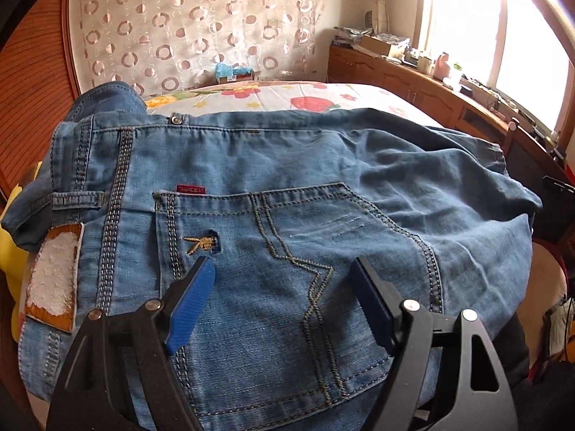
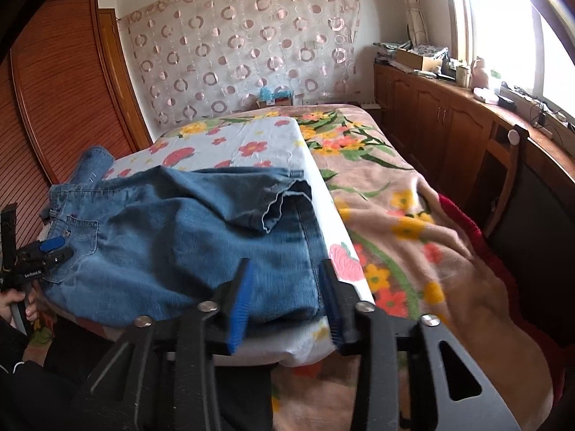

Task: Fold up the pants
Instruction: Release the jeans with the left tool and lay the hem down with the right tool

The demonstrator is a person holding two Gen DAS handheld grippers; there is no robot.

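Blue denim pants lie folded in a bundle on a white flowered sheet on the bed. In the left wrist view the back pocket and waistband face up. My left gripper is open just above the pocket, holding nothing; it also shows in the right wrist view at the waist end. My right gripper is open over the near right edge of the pants, where a leg hem lies folded back on top. Nothing is between its fingers.
A flowered beige blanket covers the bed to the right of the sheet. A wooden wardrobe stands on the left. A wooden cabinet with clutter runs under the window on the right. A patterned curtain hangs behind.
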